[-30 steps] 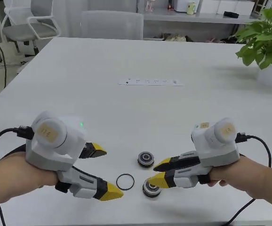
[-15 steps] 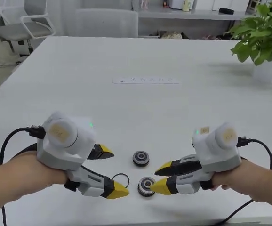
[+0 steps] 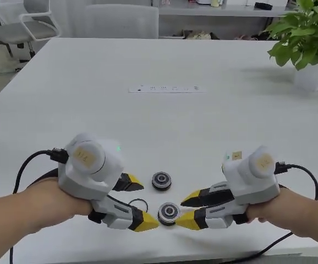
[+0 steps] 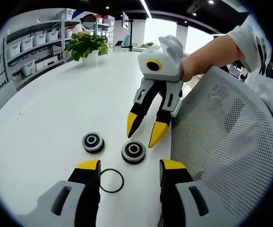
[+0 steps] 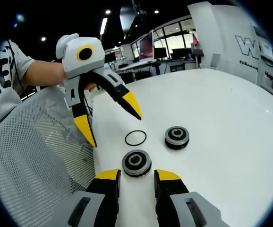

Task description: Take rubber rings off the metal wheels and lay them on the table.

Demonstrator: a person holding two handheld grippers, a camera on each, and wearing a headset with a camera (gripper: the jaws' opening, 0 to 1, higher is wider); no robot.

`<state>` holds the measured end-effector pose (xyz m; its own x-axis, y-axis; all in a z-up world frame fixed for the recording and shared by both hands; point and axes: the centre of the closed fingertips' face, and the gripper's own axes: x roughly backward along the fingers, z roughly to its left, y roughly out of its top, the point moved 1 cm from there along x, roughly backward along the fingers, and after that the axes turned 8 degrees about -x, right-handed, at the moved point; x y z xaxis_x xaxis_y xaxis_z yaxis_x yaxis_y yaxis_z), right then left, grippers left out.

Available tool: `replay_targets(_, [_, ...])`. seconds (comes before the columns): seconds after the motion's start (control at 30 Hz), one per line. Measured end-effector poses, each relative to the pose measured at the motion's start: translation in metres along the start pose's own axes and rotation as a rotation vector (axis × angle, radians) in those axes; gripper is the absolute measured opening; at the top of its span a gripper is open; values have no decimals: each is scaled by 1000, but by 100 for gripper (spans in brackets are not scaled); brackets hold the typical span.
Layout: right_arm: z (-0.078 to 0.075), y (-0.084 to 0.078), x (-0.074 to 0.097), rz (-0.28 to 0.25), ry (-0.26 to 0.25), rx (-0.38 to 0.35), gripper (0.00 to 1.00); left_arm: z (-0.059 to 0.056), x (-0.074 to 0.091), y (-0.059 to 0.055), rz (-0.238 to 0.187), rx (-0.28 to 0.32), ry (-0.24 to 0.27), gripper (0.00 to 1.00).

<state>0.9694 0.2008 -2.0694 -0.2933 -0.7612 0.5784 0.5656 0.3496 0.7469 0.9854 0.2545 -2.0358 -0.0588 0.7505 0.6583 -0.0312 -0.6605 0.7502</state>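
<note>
Two metal wheels with dark rims lie near the table's front edge: one farther back, one nearer. A loose black rubber ring lies flat to the left of the near wheel. My left gripper is wide open, its jaws straddling the ring and pointing at the near wheel. My right gripper is open, empty, its tips just right of the near wheel.
A white power strip lies mid-table. A potted plant stands at the far right. Office chairs stand behind the table. A mesh chair back sits just off the front edge. Cables trail from both grippers.
Both grippers have closed in on the near wheel from either side. The left gripper's lower jaw now reaches past the loose ring. Wheels and ring have not moved; the camera tilted.
</note>
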Motion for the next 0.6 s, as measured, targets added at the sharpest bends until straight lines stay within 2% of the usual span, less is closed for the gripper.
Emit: replay_targets(0.6, [-1,-6,-4,-1,5,5,25,-9,-28,5,16,-33,-53,29])
